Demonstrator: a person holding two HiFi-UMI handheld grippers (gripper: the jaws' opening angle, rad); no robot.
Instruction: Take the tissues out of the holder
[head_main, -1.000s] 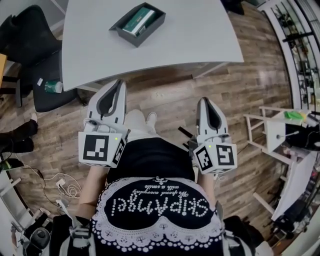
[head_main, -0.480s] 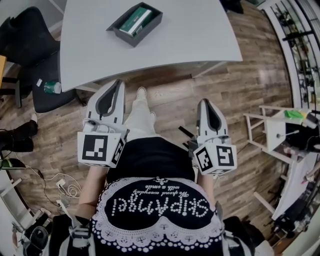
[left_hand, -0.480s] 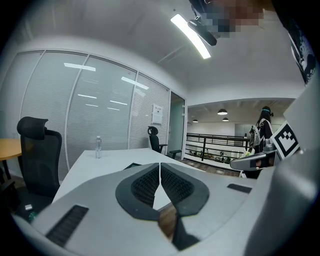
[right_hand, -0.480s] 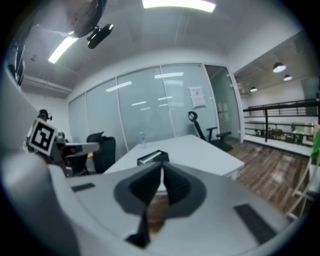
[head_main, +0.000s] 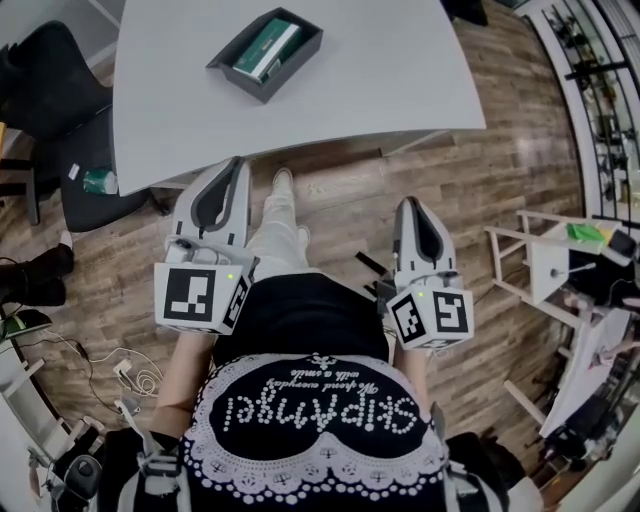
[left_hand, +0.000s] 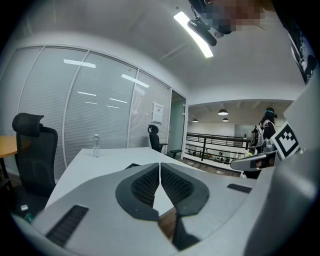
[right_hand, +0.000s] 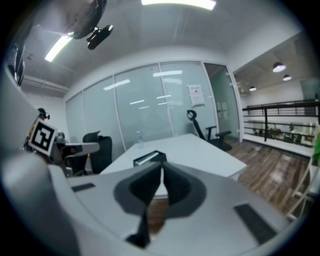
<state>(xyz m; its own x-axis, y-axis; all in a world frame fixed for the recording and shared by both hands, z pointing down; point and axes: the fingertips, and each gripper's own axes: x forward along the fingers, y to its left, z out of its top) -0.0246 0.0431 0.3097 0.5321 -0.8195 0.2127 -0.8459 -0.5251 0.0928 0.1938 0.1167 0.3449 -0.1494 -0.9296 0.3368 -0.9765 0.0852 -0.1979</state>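
White table (head_main: 400, 70) ahead | tissues (head_main: 268, 46) in holder (head_main: 225, 70): look soft, light; pinch pack's long sides | left gripper (left_hand: 160, 167), right gripper (right_hand: 162, 171): jaws together, holding nothing

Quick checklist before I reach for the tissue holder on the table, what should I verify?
1. Holder is on the table and in plain view: ok.
2. Tissues lie inside the holder: ok.
3. Left gripper ready to grasp: not ok, jaws together with nothing between them.
4. Right gripper ready to grasp: not ok, jaws together and empty.
5. Grippers over the table: not ok, both hang above the floor, short of the table's edge.
6. Tissues sit loose enough to lift out: cannot tell.
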